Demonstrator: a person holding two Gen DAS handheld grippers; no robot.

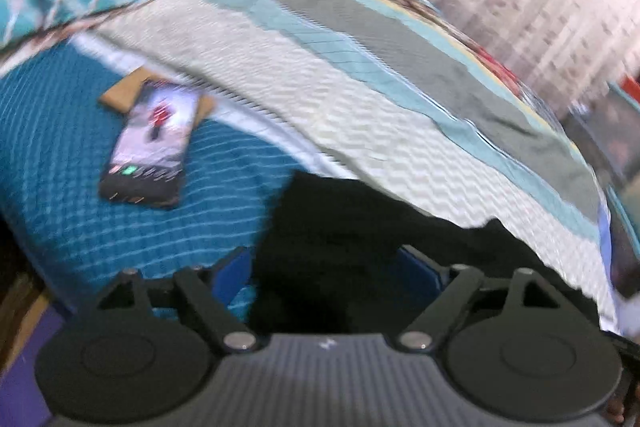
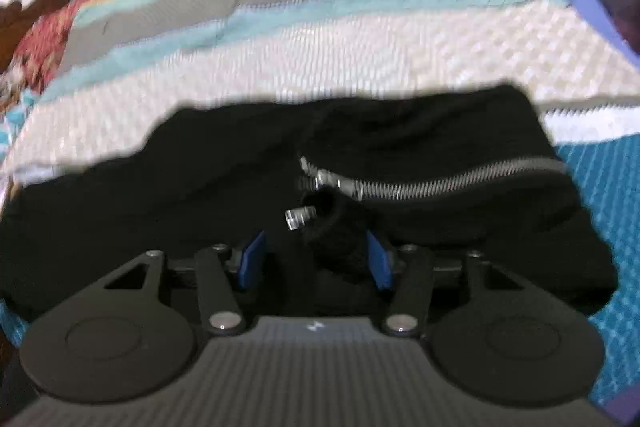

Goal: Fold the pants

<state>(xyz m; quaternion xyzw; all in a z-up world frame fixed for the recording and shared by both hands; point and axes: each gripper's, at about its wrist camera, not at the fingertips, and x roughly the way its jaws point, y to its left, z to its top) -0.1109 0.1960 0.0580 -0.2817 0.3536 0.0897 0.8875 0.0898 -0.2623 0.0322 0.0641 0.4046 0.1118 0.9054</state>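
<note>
One pair of black pants (image 2: 248,163) lies bunched on the bed, over the white band of the striped blanket (image 2: 360,55); we judge it soft, limp and light, apt to sag and slide unless taken by a firm edge; the waistband or a hem looks the best hold, clear of the metal zipper (image 2: 440,177), which could snag. Our right gripper (image 2: 316,259) stands partly open, a dark fold of cloth between the blue pads, not visibly pinched; our left gripper (image 1: 328,267) stands wide, black fabric between its fingers, nothing clamped; a phone (image 1: 150,143) lies well apart.
</note>
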